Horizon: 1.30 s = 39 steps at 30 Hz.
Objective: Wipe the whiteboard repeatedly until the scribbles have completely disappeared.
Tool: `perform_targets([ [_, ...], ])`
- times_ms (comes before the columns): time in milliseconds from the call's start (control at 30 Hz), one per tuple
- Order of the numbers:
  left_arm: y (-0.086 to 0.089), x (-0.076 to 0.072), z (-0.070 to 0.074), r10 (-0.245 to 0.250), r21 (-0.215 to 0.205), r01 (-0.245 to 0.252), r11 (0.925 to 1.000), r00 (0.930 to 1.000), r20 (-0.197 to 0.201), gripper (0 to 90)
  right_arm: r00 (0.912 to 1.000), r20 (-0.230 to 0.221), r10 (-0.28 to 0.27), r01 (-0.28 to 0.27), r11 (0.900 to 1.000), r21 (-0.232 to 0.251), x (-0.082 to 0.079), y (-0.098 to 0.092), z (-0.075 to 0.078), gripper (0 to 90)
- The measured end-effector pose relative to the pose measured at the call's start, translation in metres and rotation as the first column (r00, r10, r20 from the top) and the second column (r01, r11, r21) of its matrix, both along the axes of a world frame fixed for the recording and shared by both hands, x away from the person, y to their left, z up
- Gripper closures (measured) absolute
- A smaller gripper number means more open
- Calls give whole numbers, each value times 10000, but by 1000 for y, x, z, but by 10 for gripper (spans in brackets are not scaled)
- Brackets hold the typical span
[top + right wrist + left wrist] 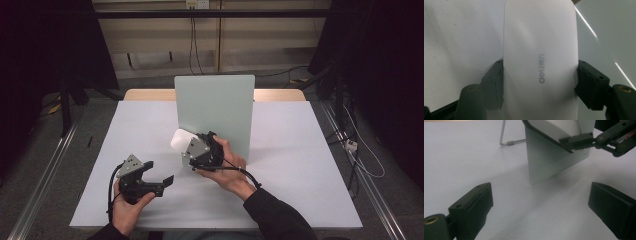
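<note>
A white computer mouse (179,138) with a grey "deli" logo (541,68) is held above the table, in front of an upright pale green board (215,107). My right gripper (187,146) is shut on the mouse, its black fingers (591,83) pressing both long sides. My left gripper (161,171) rests low over the white table (300,150) at the front left. It is open with nothing between its fingers (471,203). In the left gripper view the mouse (554,128) and the board (549,162) stand ahead of my left gripper (540,202).
A thin wire stand (504,137) props the board from behind. The white sheet covers the table, with a wooden edge (147,94) showing at the back. Cables and metal rails (350,145) run along the floor at both sides.
</note>
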State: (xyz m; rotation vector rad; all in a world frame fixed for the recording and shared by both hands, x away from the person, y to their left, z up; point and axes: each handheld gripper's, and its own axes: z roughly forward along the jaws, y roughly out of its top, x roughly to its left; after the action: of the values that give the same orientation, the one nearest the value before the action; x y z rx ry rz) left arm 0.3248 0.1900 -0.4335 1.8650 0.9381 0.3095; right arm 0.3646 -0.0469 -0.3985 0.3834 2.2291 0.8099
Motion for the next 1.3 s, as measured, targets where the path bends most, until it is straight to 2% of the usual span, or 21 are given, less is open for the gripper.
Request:
perform_targets([
  [67, 0, 0, 0, -4, 0, 4, 10000, 10000, 10, 56, 10000, -38, 1, -1, 9999, 137, 1, -2, 3, 316],
  [133, 1, 0, 0, 28, -24, -28, 10000, 10000, 15, 56, 9999, 127, -79, 77, 9998, 179, 4, -4, 9, 316],
  [267, 1, 0, 0, 12, -20, -12, 10000, 10000, 6, 56, 9977, 476, -484, 459, 9976, 513, 10, -13, 29, 316],
  [400, 1, 0, 0, 20, -13, -20, 10000, 10000, 21, 56, 9924, 775, -954, 877, 9914, 974, 17, -21, 47, 316],
  [500, 1, 0, 0, 13, -8, -13, 10000, 10000, 14, 56, 9892, 910, -1148, 1037, 9876, 1182, 19, -25, 53, 316],
  [567, 1, 0, 0, 6, -8, -6, 10000, 10000, 6, 56, 9888, 961, -1138, 1033, 9888, 1081, 18, -24, 50, 316],
  [633, 1, 0, 0, 22, -4, -22, 10000, 10000, 14, 56, 9913, 825, -1025, 941, 9905, 1001, 16, -23, 45, 316],
  [733, 0, 0, 0, 32, -39, -32, 10000, 10000, 3, 56, 9942, 690, -820, 779, 9951, 613, 11, -19, 33, 316],
  [1067, 0, 0, 0, 35, -23, -35, 10000, 10000, 2, 56, 9997, -97, -236, 236, 9997, -9, -3, -8, -3, 316],
  [1167, 1, 0, 0, 18, -4, -18, 10000, 10000, 3, 56, 9996, -252, -131, 125, 9996, -234, -5, -4, -10, 316],
  [1300, 0, 0, 0, 23, -32, -23, 10000, 10000, -19, 56, 9995, -287, -106, 99, 9996, -248, -4, -4, -8, 316],
])
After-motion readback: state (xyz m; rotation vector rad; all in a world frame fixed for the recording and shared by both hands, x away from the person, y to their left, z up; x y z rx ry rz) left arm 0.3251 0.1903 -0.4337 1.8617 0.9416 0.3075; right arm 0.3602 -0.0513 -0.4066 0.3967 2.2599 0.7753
